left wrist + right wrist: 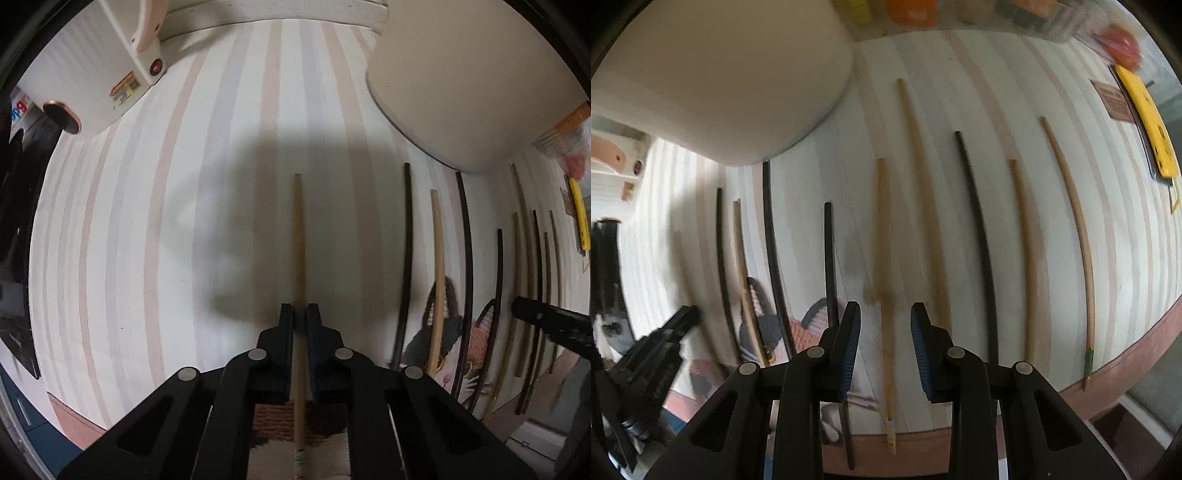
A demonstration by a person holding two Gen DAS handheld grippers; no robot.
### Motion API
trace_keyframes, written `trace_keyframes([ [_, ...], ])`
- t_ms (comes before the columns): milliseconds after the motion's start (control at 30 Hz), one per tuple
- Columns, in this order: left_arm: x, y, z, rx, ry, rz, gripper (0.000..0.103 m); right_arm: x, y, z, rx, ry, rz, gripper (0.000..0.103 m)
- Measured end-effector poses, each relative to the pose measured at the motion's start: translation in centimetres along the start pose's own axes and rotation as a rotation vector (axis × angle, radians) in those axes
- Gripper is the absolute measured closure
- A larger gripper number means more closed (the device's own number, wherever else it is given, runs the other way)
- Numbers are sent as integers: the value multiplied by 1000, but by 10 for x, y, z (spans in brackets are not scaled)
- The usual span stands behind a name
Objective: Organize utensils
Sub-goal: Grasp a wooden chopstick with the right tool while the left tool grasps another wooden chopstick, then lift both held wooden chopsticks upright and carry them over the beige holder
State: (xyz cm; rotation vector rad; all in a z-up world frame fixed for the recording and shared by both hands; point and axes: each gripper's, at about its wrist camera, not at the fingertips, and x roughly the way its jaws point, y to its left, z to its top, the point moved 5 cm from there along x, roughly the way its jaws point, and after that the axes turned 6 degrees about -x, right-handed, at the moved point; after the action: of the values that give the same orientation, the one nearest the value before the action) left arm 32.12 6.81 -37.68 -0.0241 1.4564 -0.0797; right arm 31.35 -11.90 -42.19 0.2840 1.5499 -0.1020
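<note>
The left gripper (299,314) pinched a light wooden chopstick (298,240) pointing toward twelve o'clock; the right gripper (885,314) hovered — fingers spread — over a bamboo chopstick (884,258) on the striped tablecloth (1052,206).

A home dining or kitchen table is indicated by a pastel-striped tablecloth (155,206) on which wooden and black chopsticks (979,236) are laid out in rows. A cream kitchen appliance (92,62) and a large pale pot (472,85) are seen alongside.
</note>
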Motion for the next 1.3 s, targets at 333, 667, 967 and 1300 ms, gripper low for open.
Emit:
trace_keyframes([
  [333, -6, 70, 2, -20, 44, -59, 92, 18, 21, 1, -29, 60, -80, 95],
  [667, -7, 77, 3, 60, 36, 12, 98, 19, 16, 19, -63, 153, -100, 93],
  [967, -26, 120, -11, -44, -47, 68, 99, -11, -13, 17, -35, 46, -72, 96],
  [1300, -96, 141, 5, -173, -202, 168, 99, -76, -18, 22, -105, -176, -36, 96],
])
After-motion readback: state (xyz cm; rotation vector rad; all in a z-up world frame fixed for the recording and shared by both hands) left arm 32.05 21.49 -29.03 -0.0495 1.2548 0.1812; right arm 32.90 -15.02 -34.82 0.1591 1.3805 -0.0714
